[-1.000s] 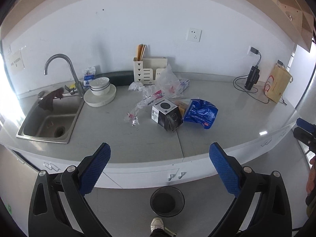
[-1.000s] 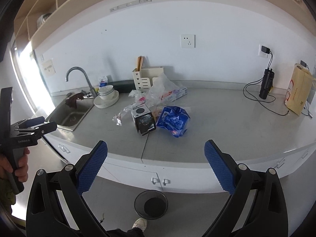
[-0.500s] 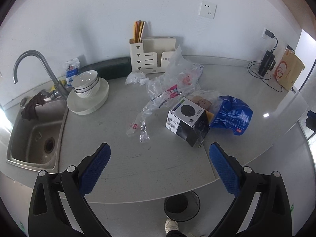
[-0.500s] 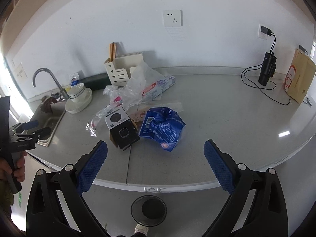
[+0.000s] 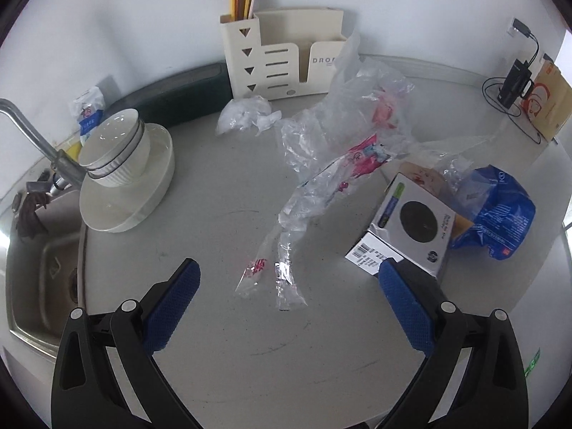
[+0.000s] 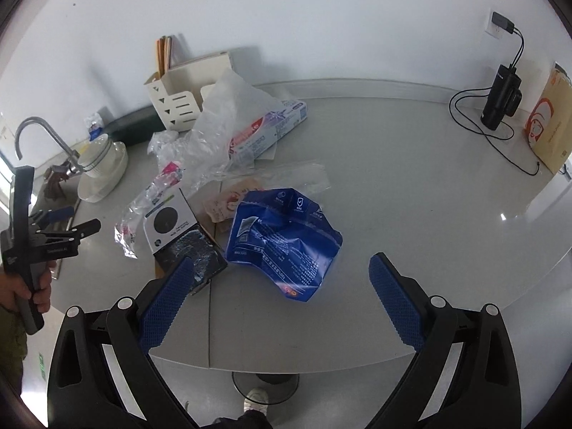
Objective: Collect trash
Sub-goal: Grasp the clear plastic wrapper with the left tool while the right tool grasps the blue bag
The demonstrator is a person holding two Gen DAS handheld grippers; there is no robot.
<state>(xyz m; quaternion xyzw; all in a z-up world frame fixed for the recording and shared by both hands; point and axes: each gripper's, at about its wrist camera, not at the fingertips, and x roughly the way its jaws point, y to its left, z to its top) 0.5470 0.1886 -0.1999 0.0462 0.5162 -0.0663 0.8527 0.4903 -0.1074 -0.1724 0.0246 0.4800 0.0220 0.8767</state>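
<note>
Left wrist view: the left gripper (image 5: pixel 286 287), jaws apart and empty, hovers over a grey table (image 5: pixel 221 339) above a clear plastic wrapper (image 5: pixel 300 211); beside it sit a small box (image 5: pixel 411 228) and a blue bag (image 5: pixel 500 214).

Right wrist view: the right gripper (image 6: pixel 282 293), also apart and empty, faces the blue bag. Only here, a floor bin (image 6: pixel 266 384) shows below the table edge. Nothing looks collected yet.

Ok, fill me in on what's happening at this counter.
A person is clearing trash off the counter with tongs in each hand. Both are open and empty. The left tongs hover over a clear plastic wrapper; the right tongs face a crumpled blue bag beside a small box. Nothing is picked up yet. A bin stands on the floor below.
</note>
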